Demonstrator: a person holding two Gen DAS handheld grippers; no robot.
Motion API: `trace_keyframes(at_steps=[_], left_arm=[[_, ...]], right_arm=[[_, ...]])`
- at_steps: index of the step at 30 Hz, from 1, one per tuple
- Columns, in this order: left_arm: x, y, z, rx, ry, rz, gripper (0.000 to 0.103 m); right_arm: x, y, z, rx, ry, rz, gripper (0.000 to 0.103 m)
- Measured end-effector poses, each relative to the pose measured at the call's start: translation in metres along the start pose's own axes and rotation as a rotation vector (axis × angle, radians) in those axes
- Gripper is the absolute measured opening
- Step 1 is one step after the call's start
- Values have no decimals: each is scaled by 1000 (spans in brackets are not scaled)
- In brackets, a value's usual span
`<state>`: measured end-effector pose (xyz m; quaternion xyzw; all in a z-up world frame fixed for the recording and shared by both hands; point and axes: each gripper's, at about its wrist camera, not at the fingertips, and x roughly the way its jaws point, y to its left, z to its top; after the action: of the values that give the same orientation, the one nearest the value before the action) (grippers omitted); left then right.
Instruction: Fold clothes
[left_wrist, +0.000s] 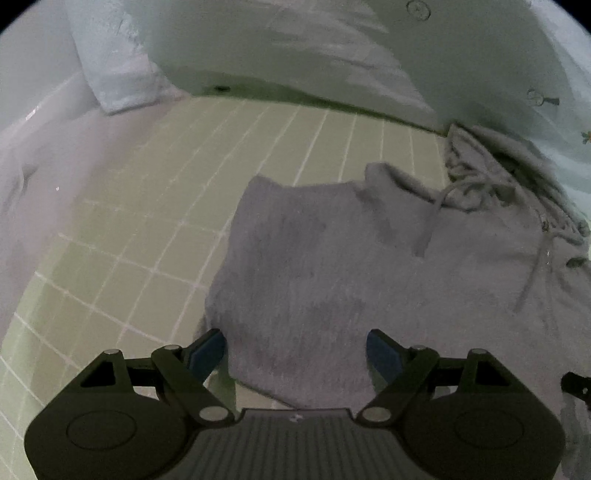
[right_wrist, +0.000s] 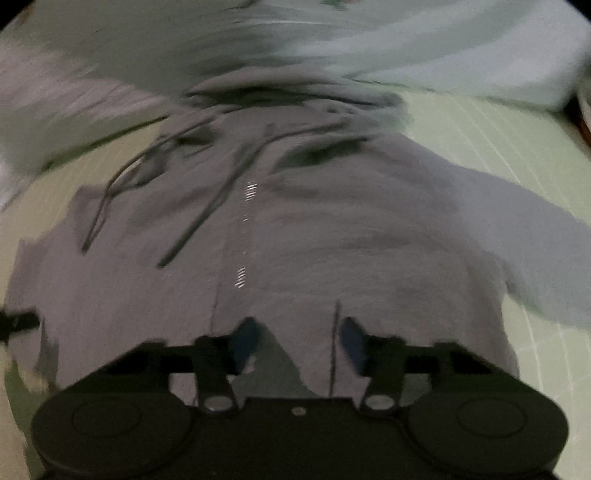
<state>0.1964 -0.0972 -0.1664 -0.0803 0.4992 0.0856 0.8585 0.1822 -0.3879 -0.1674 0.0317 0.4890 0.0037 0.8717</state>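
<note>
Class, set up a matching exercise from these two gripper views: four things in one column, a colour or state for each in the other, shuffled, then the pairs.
Things:
1. hoodie
2. gridded mat
3. left gripper
4. finger pads

Colour or state:
A. blue
B. pale green with white lines
C. grey, spread flat
D. open, holding nothing

Pairs: 1-C, 2-B, 3-D, 4-A

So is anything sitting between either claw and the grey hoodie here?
Nothing visible. The left claw is open right at the grey hoodie edge on the green grid mat, and the right claw is open over the hoodie's body, with only fabric ahead.
</note>
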Motion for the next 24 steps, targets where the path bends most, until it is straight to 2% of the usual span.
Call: trace_keyframes(at_steps=[1,2,6,16,24], left_arm=[[0,-1,-1,5,1,1,85],[-1,-2,-1,9,1,2,85],[-4,-4,0,19,-8,5,85],[-55,-16,-4,69,-128,45,85],[-68,-35,-21,19,-131,79,85]], right_arm=[[-2,3,0,-27,-2,-1,29],[-2,5,0,-48,-2,9,7],[-8,6,2,-75,-25,35,6],[-58,-17,21,-51,-222,100,6],[-97,-81,47,72,-338,109,6]])
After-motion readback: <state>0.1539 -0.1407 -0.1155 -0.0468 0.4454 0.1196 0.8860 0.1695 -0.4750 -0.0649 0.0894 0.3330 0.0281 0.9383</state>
